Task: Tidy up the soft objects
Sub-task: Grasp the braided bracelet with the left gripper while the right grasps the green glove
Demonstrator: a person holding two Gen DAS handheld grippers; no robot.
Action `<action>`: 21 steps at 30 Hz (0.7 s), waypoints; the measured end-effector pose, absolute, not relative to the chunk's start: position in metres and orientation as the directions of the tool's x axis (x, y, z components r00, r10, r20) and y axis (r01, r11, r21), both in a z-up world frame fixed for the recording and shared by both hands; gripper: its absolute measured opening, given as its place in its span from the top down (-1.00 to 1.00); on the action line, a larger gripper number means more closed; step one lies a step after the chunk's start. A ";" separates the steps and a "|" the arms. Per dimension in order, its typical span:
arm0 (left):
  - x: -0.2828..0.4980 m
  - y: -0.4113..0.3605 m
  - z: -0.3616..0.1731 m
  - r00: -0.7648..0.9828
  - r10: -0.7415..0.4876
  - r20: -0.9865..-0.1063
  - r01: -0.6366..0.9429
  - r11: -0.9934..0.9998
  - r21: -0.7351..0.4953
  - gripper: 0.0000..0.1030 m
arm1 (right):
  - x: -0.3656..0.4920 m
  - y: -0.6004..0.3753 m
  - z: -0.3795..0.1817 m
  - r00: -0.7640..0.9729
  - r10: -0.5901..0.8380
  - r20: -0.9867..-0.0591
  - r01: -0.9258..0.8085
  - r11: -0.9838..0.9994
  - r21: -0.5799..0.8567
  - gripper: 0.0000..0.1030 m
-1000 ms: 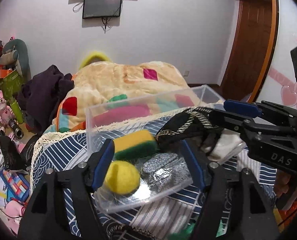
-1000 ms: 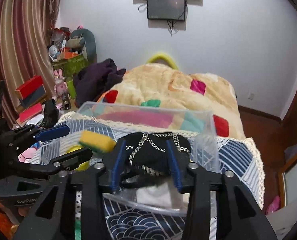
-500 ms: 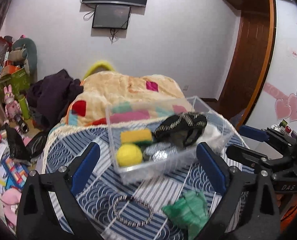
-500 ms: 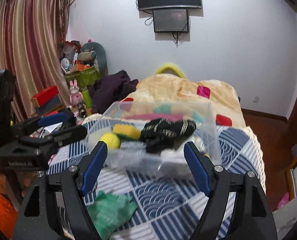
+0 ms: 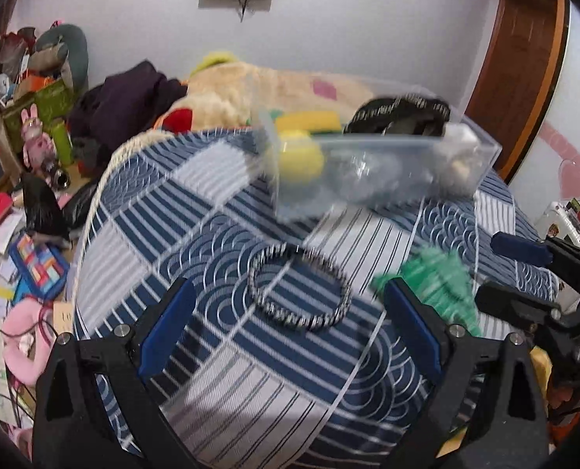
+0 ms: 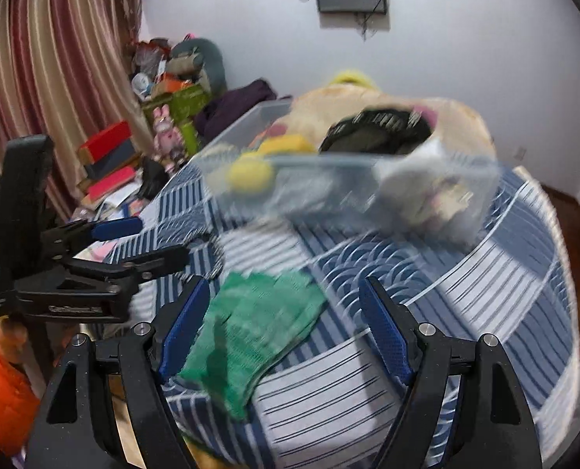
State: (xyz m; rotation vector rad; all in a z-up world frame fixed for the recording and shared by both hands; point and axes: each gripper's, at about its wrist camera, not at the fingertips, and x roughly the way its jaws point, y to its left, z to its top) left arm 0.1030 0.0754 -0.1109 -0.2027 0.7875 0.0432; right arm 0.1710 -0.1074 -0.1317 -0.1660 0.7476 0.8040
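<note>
Left tool [image 5: 286, 332], seen from its own wrist camera, has its blue-padded fingers [image 5: 166, 330] spread wide with nothing between them, hovering over the near edge of the table covered in a blue and white patterned cloth [image 5: 219, 375]. A black and white beaded loop [image 5: 299, 287] lies flat on the cloth between the fingers. Just beside the right finger sits a crumpled green mesh cloth [image 5: 436, 285]. Toward the far edge stands a clear plastic storage box [image 5: 372, 176] holding a yellow fuzzy ball [image 5: 301, 160], a yellow and green sponge [image 5: 309, 122], a black fabric item with patterned trim [image 5: 401, 115] and something pale at its right end. The right tool [image 5: 524, 269] shows at the right edge of the table.

Right tool [image 6: 286, 332], in its own wrist view, is likewise spread apart and empty. The green mesh cloth [image 6: 250, 332] lies between its fingers, close to the left one, at the near edge. The clear box [image 6: 348, 191] sits blurred near the far edge, well apart from the cloth. The left tool [image 6: 149, 242] hovers at the left edge, fingers parted.
</note>
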 end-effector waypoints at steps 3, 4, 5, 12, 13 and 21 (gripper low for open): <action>0.100 0.078 -0.121 0.692 -0.048 -0.721 -0.120 0.976 -0.180 -0.90 | 0.173 -0.097 -0.144 0.399 0.599 -0.695 -0.730 0.666 0.155 -0.42; 0.100 0.077 -0.123 0.687 -0.047 -0.725 -0.122 0.976 -0.178 -0.90 | 0.174 -0.093 -0.148 0.385 0.594 -0.706 -0.734 0.661 0.156 -0.31; 0.101 0.078 -0.124 0.683 -0.046 -0.729 -0.122 0.977 -0.176 -0.90 | 0.174 -0.090 -0.152 0.389 0.581 -0.715 -0.735 0.663 0.139 -0.27; 0.115 0.070 -0.132 0.660 -0.049 -0.750 -0.109 0.981 -0.160 -0.91 | 0.167 -0.098 -0.151 0.457 0.574 -0.680 -0.723 0.685 0.092 0.68; 0.118 0.068 -0.132 0.663 -0.049 -0.747 -0.102 0.983 -0.155 -0.91 | 0.168 -0.102 -0.149 0.470 0.572 -0.672 -0.713 0.695 0.093 0.73; 0.130 0.056 -0.132 0.700 -0.026 -0.714 -0.079 0.990 -0.114 -0.40 | 0.178 -0.135 -0.130 0.545 0.575 -0.610 -0.641 0.755 0.139 0.73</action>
